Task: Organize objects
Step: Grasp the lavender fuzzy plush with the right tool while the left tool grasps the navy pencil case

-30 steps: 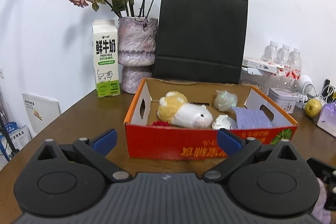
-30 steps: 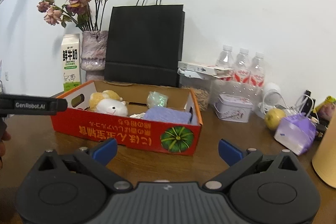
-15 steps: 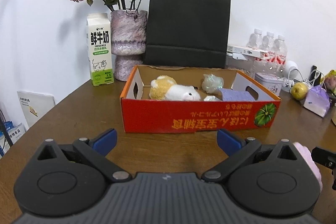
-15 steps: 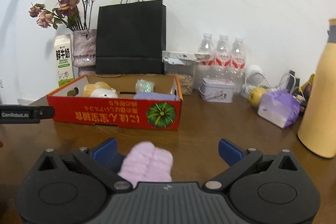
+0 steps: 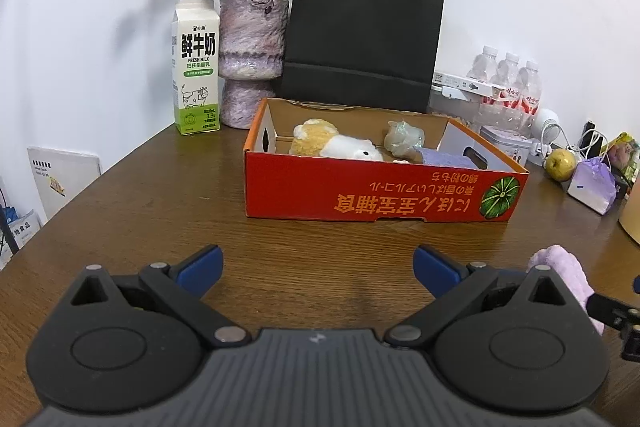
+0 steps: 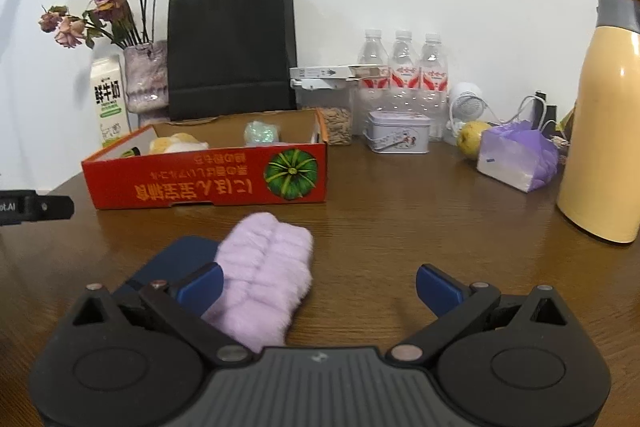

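My left gripper [image 5: 318,265] hangs over bare wooden table [image 5: 160,211] with its jaws spread wide and nothing between them. Ahead of it sits the red cardboard box [image 5: 376,193], and inside I can see a yellow-and-white plush toy [image 5: 334,145], a pale crinkly bundle [image 5: 402,139] and a purple folded cloth [image 5: 444,159] lying side by side.

My right gripper [image 6: 320,283] is also spread wide. A fluffy lilac cloth [image 6: 266,275] lies on the table in front of the box, with its near end against the left finger [image 6: 200,285]; the right finger stands well apart from it. A dark blue flat thing [image 6: 176,261] lies under the cloth's left edge; I cannot tell what it is from here.

Behind the box stand a milk carton [image 5: 196,73], a vase of dried roses [image 5: 252,61] and a black paper bag [image 5: 362,35]. To the right are water bottles [image 6: 402,67], a small tin [image 6: 398,137], a yellow-green fruit [image 6: 472,139] and a tall yellow flask [image 6: 604,131].
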Motion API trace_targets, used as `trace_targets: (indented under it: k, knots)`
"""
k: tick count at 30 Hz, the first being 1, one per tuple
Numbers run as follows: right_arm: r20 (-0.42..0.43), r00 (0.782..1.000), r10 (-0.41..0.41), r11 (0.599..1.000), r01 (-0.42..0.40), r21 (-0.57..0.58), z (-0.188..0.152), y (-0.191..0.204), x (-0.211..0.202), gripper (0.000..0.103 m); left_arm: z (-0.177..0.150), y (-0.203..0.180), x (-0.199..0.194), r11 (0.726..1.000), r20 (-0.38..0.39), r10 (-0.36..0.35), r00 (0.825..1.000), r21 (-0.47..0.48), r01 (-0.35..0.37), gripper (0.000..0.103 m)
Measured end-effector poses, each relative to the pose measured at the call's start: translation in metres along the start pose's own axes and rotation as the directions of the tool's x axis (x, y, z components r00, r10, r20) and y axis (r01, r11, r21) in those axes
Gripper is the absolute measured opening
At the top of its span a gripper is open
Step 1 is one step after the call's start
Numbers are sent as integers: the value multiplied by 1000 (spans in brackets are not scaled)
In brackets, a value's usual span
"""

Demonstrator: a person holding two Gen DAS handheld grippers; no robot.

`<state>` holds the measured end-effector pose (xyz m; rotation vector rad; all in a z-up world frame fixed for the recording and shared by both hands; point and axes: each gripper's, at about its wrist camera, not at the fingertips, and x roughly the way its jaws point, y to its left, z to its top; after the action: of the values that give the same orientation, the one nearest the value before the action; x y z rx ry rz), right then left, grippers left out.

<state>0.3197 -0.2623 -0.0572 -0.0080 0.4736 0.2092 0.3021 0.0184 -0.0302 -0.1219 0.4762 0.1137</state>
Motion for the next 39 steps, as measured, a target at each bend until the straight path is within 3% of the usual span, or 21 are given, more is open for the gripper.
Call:
trace_targets:
  k: [9, 14, 19, 24, 25, 26, 31, 39]
  knots:
    - [-129, 991, -37, 999, 36, -10, 3, 6, 30, 102, -2, -1, -3, 1000, -8, -11, 1000, 11, 11, 103]
    - [-171, 985, 16, 1000, -13, 19, 2, 3, 39, 96, -4, -5, -2, 1000, -13, -14, 1000, 23, 15, 103]
    - [-214, 974, 70, 993, -88, -76, 1, 20, 46, 89, -8, -8, -1, 999, -22, -13, 1000, 35, 13, 103]
    - [-200, 968, 153, 975, -181, -129, 0, 35, 40, 61, -9, -9, -1, 999, -26, -15, 1000, 39, 16, 103]
    - [-195, 968, 161, 972, -189, -137, 0, 38, 39, 45, -9, -9, -2, 999, -26, -15, 1000, 39, 16, 103]
    - [-188, 968, 165, 971, -193, -142, 1, 39, 38, 35, -9, -9, -2, 999, -27, -15, 1000, 41, 16, 103]
    - [-150, 976, 157, 976, -177, -130, 2, 38, 32, 25, -9, -10, -3, 999, -23, -19, 1000, 43, 20, 103]
    - [-36, 995, 91, 984, -96, -153, 3, 28, 15, 25, -9, -15, -3, 998, -33, -34, 999, 60, 36, 103]
